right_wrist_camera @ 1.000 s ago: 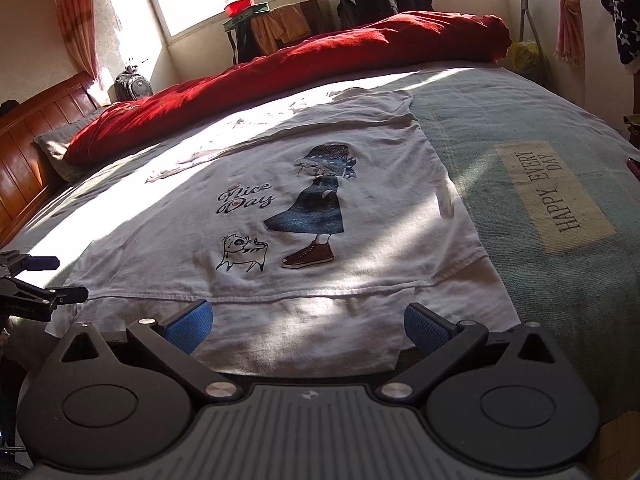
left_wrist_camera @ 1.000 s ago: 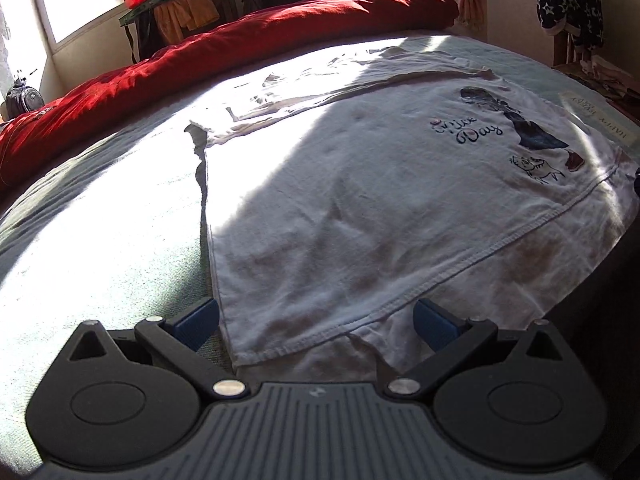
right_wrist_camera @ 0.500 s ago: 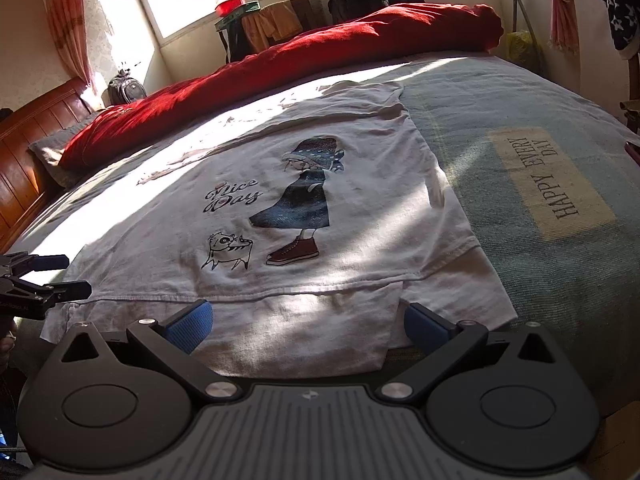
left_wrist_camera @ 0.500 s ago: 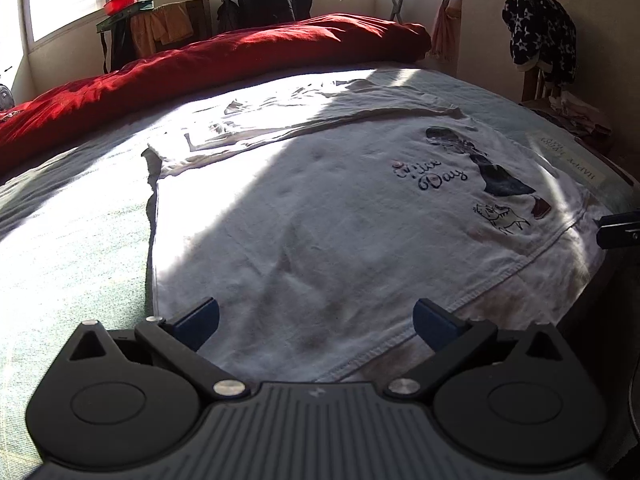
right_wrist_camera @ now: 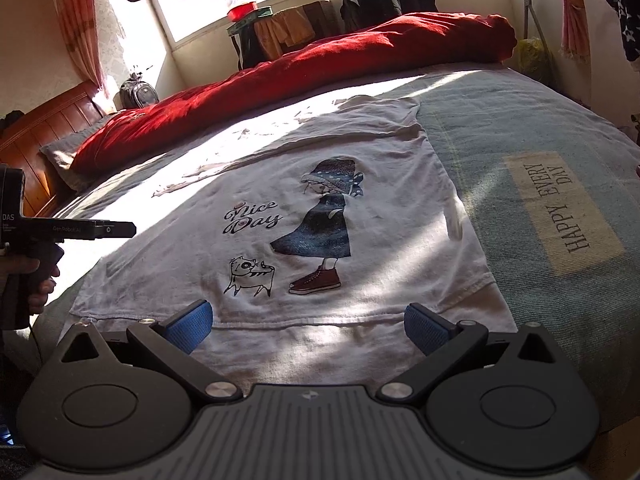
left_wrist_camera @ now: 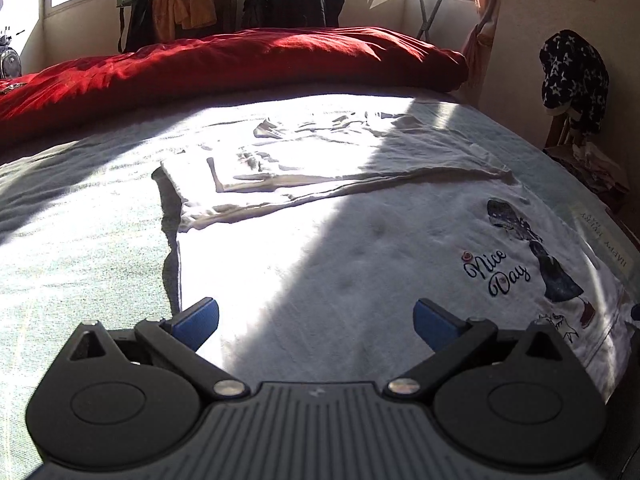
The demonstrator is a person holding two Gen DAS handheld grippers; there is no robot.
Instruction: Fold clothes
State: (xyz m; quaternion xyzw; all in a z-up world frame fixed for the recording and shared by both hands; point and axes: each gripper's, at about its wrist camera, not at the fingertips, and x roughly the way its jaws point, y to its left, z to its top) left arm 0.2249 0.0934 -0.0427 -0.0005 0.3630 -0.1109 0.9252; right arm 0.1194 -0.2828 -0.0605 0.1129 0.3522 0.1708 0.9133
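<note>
A white T-shirt (left_wrist_camera: 360,248) with a "Nice Day" girl-and-cat print (right_wrist_camera: 316,220) lies flat on the bed, front up, hem toward me. Its far part has a sleeve folded across (left_wrist_camera: 304,160). My left gripper (left_wrist_camera: 316,320) hovers open above the shirt's left side, nothing between its blue pads. My right gripper (right_wrist_camera: 306,326) is open just above the hem (right_wrist_camera: 320,320), empty. In the right wrist view the left gripper (right_wrist_camera: 100,229) pokes in from the left, held by a hand (right_wrist_camera: 36,280).
A red duvet (left_wrist_camera: 224,64) is rolled along the far side of the bed. The pale green bedspread (right_wrist_camera: 520,128) carries a "HAPPY EVERY DAY" patch (right_wrist_camera: 560,208). A wooden headboard (right_wrist_camera: 44,136) stands at left. A star-patterned garment (left_wrist_camera: 572,76) hangs on a chair at right.
My left gripper has moved forward from the hem corner over the shirt's left side and risen. The right gripper has stayed near the hem, lifting slightly. Both remain open.
</note>
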